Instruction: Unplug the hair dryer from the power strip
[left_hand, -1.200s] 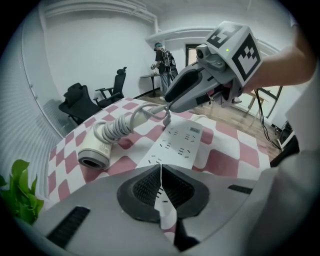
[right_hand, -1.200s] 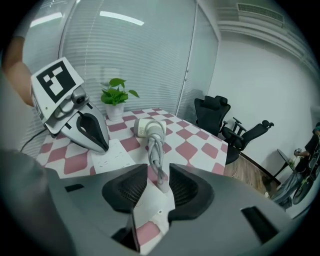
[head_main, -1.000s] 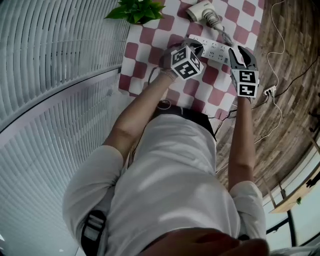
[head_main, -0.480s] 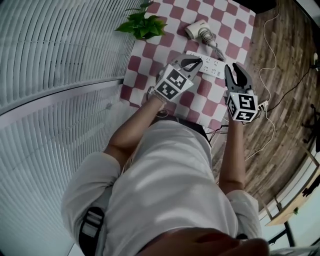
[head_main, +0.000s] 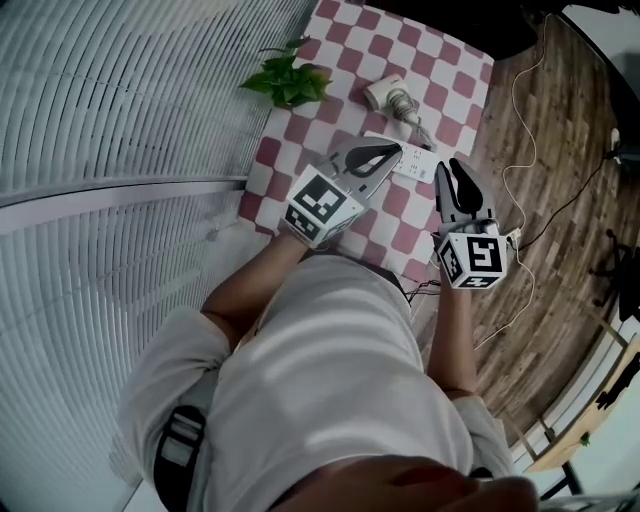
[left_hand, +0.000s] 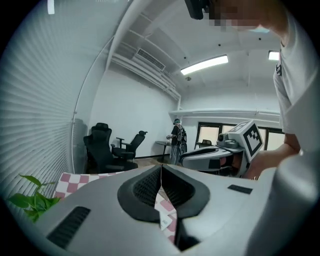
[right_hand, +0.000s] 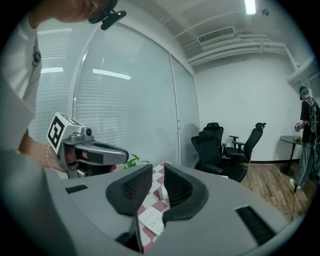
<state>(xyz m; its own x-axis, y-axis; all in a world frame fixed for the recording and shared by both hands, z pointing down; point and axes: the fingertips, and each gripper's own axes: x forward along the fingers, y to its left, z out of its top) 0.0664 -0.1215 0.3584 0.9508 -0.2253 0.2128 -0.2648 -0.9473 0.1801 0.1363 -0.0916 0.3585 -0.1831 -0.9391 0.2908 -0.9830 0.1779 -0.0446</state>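
Near top centre of head view, on red-and-white checked cloth: hair dryer, white, lying flat. Just below it in frame, the white power strip, set crosswise. Dryer's cord running down-right from dryer toward strip; can't tell whether plug is seated.

Upper left of the cloth: leafy green plant. Left third of frame: white blinds. Right side: wood floor w/ a thin white cable looping across.

Mid-frame, over near edge of cloth: left gripper, tips lapping over strip's left end in the picture. In left gripper view, pads pressed together at the tip, nothing betw. them; room and a strip of checked cloth low behind.

To its right in head view, apart from it: right gripper, tips pointing up-frame just right of strip. In right gripper view, jaws partly apart, having just been closing, w/ nothing betw. the pads; only cloth and strip showing far off through the gap.

Background of right gripper view, centre right: black office chairs against white wall.
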